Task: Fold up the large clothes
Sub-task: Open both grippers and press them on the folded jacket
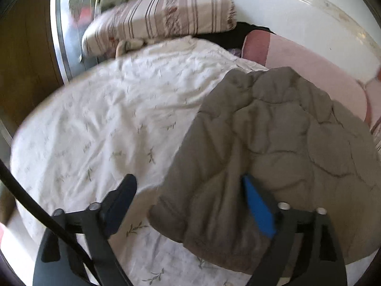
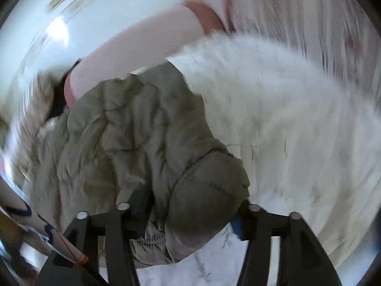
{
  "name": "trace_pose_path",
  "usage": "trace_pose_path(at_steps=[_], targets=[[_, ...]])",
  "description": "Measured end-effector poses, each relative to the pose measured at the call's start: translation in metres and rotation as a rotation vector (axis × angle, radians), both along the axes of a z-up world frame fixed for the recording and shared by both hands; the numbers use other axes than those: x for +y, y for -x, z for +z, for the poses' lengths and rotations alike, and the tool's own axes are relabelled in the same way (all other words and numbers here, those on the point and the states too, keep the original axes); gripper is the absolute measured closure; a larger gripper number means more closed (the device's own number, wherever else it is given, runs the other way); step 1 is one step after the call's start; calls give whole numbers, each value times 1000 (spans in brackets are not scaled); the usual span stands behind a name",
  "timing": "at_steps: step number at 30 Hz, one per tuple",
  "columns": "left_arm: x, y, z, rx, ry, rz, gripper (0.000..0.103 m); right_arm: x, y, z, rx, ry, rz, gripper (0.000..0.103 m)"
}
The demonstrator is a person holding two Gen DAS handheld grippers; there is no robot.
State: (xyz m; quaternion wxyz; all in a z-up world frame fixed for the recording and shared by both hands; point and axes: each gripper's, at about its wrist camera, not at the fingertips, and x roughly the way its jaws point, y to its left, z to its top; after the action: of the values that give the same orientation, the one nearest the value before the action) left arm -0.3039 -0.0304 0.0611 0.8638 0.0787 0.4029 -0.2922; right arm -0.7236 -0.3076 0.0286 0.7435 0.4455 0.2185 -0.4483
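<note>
A grey-brown quilted puffer jacket lies bunched on a white bedspread with a small leaf print. My left gripper is open just above the jacket's near left edge; its blue-padded right finger rests over the fabric and its dark left finger is over the bedspread. In the right wrist view the jacket fills the middle. My right gripper stands with one finger on each side of a thick fold of the jacket; the fingertips are hidden by it.
A striped pillow lies at the head of the bed, with a pink pillow or cushion to its right. A white wall is behind them. A wooden floor shows left of the bed. A rolled printed sheet sits at the lower left of the right wrist view.
</note>
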Motion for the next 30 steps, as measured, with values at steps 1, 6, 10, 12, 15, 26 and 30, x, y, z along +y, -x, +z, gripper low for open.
trace_pose_path(at_steps=[1, 6, 10, 12, 15, 26, 30], targets=[[6, -4, 1, 19, 19, 8, 12, -2, 10, -2, -58, -26, -18, 37], [35, -9, 12, 14, 82, 115, 11, 7, 53, 1, -149, -21, -149, 30], [42, 0, 28, -108, 94, 203, 11, 23, 62, 34, -62, 165, -249, 30], [33, 12, 34, -165, 97, 172, 11, 27, 50, 51, -37, 260, -193, 30], [7, 43, 40, -248, 90, 50, 11, 37, 7, 66, 9, 370, -48, 32], [-94, 103, 9, -297, -15, -288, 11, 43, -121, 47, 135, 401, 221, 33], [-103, 93, -2, -235, -34, -301, 11, 36, -142, 26, 210, 338, 234, 31]])
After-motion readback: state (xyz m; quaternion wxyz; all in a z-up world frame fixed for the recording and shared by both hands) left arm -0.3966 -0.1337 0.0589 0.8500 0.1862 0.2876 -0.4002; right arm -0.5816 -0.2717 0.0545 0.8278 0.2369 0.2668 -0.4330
